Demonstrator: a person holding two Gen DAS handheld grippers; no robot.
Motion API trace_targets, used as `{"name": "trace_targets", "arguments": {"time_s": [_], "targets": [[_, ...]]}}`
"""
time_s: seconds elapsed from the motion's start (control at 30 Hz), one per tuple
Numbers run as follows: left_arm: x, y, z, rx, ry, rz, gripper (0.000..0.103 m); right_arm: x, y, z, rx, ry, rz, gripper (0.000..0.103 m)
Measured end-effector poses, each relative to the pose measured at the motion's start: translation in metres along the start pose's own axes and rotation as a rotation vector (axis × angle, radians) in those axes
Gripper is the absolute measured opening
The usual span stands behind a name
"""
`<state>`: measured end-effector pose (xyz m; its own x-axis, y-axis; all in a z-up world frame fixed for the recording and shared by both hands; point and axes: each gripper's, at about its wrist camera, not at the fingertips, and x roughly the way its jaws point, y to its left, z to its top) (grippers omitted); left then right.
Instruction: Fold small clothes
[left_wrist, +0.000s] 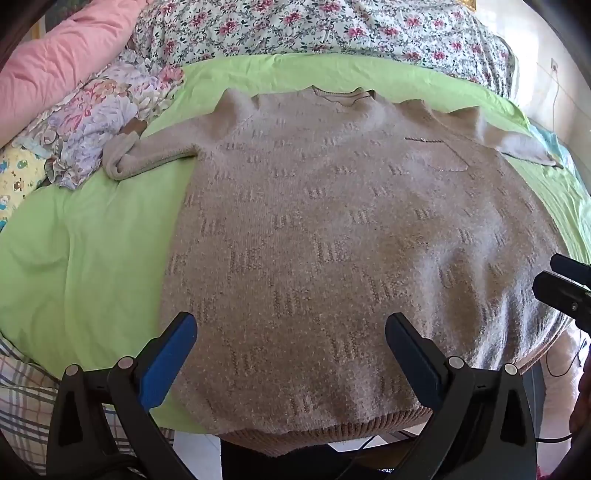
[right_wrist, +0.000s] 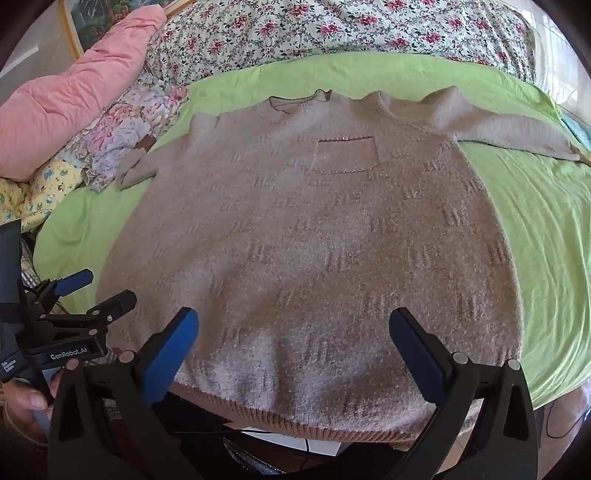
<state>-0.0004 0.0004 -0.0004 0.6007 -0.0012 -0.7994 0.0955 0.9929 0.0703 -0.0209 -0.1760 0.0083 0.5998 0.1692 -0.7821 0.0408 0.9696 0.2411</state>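
Fuzzy beige knitted sweater (left_wrist: 332, 229) with chest pocket lies flat, front up, on the lime-green bed sheet (left_wrist: 92, 258), hem at the bed's near edge, collar toward the floral quilt (left_wrist: 332, 29) at the far edge. Left hand-held gripper (left_wrist: 291, 350) and right hand-held gripper (right_wrist: 293, 350) hang over the hem, jaws spread wide, gripping nothing.

Left gripper (left_wrist: 290, 354): black plastic frame, 2 fingers with blue pads (left_wrist: 168, 360), round silver pivot pins. Right gripper (right_wrist: 293, 350): same build. White "GenRobot.AI" lettering on the left gripper's black body, right wrist view.
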Motion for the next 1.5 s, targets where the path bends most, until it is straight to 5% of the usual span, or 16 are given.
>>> {"name": "trace_targets", "arguments": {"time_s": [0.9, 1.5], "targets": [[0.000, 0.003, 0.000, -0.014, -0.016, 0.002, 0.102, 0.000, 0.004, 0.000, 0.008, -0.005, 0.010, 0.103], [-0.009, -0.004, 0.006, -0.042, -0.071, -0.095, 0.102, 0.002, -0.003, 0.001, 0.026, -0.014, 0.024, 0.103]]}}
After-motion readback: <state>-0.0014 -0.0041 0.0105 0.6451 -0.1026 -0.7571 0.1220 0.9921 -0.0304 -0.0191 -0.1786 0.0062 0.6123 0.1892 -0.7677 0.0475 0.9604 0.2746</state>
